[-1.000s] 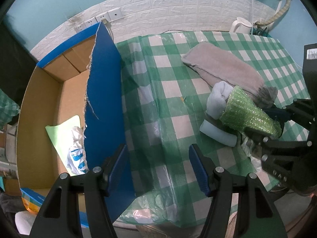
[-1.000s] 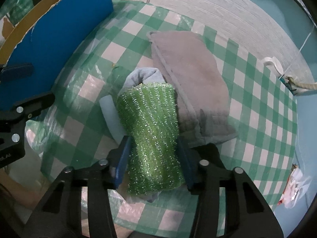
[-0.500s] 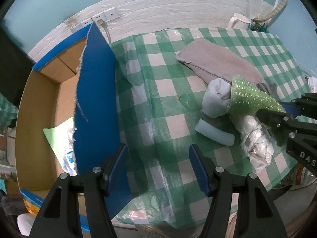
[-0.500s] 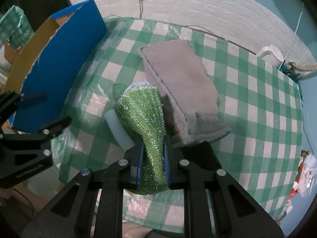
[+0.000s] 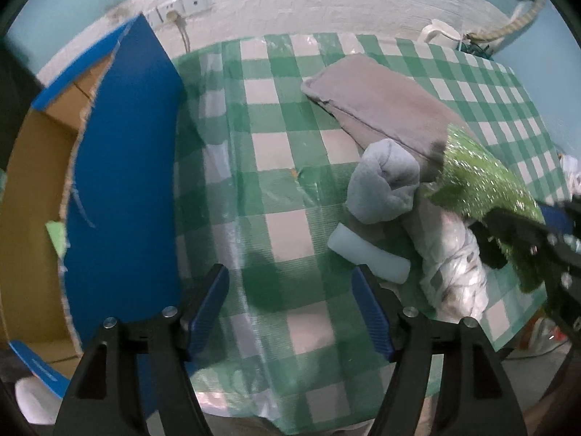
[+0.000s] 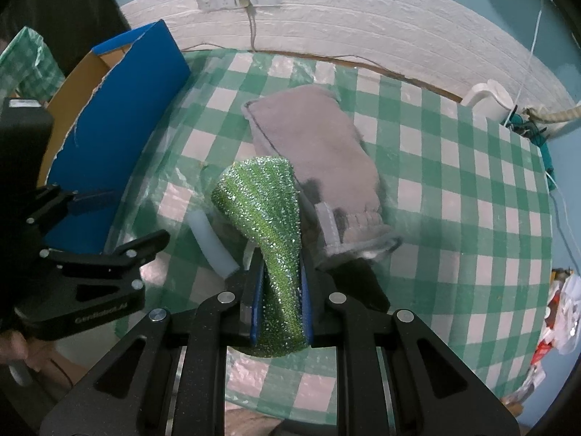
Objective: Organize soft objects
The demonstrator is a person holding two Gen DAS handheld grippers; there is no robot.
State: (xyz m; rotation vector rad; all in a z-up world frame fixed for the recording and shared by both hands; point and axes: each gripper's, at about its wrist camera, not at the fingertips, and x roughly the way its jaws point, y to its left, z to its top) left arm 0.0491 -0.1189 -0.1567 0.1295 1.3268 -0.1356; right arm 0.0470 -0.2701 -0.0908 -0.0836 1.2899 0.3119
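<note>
Right wrist view shows the right gripper (image 6: 279,303) pinching a glittery green mesh sponge (image 6: 267,210), whereas only left wrist view reveals a rolled pale-blue sock (image 5: 385,181) beyond the left gripper's (image 5: 290,307) wide-spread fingers.

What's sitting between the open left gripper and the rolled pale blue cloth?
In the left wrist view, a white foam block lies on the checked tablecloth, just ahead of the left gripper and in front of the rolled pale blue cloth.
</note>
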